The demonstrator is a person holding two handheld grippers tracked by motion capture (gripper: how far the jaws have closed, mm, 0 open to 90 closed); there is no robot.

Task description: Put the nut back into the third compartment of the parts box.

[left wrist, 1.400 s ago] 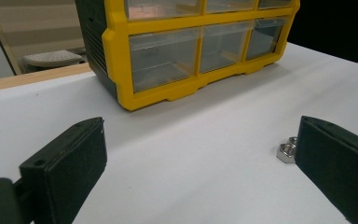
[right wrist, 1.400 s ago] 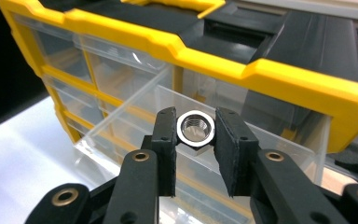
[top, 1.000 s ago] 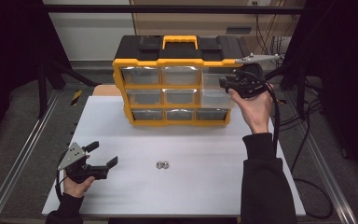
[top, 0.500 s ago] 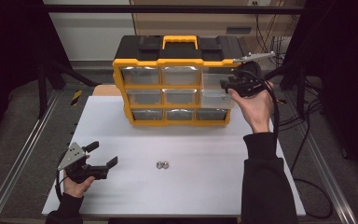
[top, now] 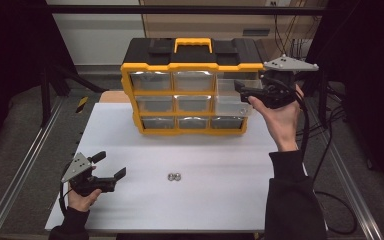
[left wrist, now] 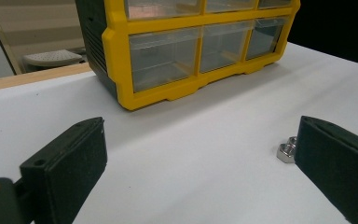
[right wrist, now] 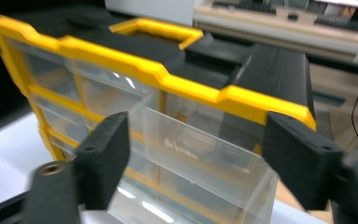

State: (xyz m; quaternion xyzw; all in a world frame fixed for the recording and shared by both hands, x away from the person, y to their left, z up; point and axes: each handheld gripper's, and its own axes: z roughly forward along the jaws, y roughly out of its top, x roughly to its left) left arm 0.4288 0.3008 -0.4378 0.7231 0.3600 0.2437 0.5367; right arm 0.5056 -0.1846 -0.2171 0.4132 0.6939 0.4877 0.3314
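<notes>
With the top-right clear drawer [top: 228, 86] pulled out of the organizer [top: 190, 92], the right hand-held gripper [top: 247, 91] at its 3 o'clock has just been spreading, releasing it; the left hand-held gripper [top: 111, 169] rests spread at the nuts' [top: 174, 176] 9 o'clock on the bench [top: 215, 200].

We see two small silver metal nuts [top: 174, 176] lying side by side on the white tabletop [top: 220, 200], well apart from a yellow-and-black striped marker [top: 82, 104] off the far-left corner.

Bare white table [top: 215, 200] before the organizer [top: 190, 90], apart from two nuts [top: 174, 176]; pulled-out drawer [top: 230, 95] jutting rightward.
</notes>
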